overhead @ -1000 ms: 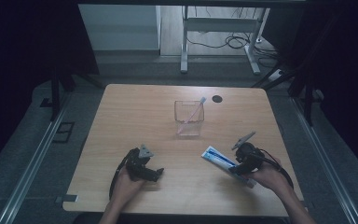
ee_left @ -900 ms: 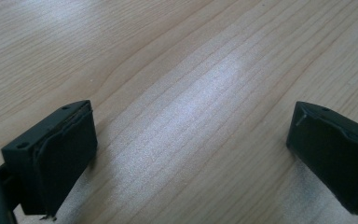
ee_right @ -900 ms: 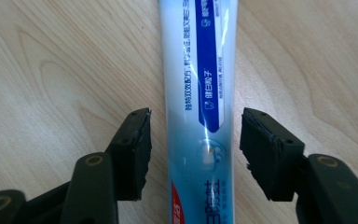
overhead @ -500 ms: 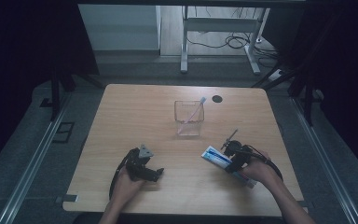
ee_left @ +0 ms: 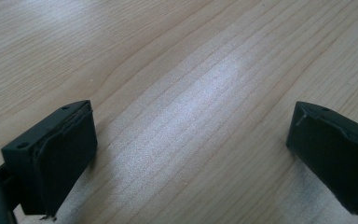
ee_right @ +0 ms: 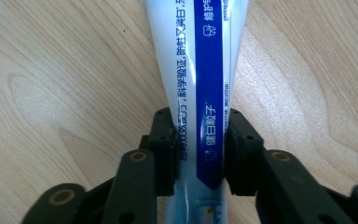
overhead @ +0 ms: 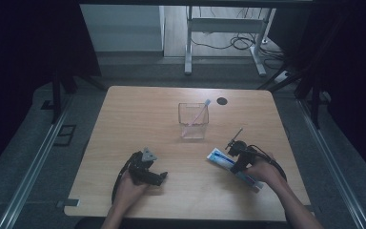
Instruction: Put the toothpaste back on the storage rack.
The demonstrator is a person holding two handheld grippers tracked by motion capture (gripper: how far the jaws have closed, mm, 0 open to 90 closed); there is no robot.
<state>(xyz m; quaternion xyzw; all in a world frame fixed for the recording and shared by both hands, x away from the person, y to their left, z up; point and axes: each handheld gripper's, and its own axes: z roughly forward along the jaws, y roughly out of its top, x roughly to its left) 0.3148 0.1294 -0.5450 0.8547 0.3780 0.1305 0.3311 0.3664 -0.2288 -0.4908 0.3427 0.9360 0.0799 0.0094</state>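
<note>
A white and blue toothpaste tube (overhead: 220,159) lies flat on the wooden table (overhead: 133,114) at the front right. My right gripper (overhead: 237,163) has just been closing its jaws on it. In the right gripper view both pads press the sides of the tube (ee_right: 200,70), with the right gripper (ee_right: 199,135) straddling it near its narrow end. My left gripper (overhead: 158,178) rests at the front left, held by a hand. Its jaws stand wide apart in the left gripper view, the left gripper (ee_left: 191,154) with only bare wood between them.
A clear square cup (overhead: 193,125) stands mid-table with a pink toothbrush (overhead: 201,112) leaning in it. Behind it, near the far edge, lies a small black disc (overhead: 222,100). Dark floor and metal rails surround the table.
The right hand has shifted left and down onto the toothpaste tube, and its jaws now clamp it. The left hand has stayed put.
</note>
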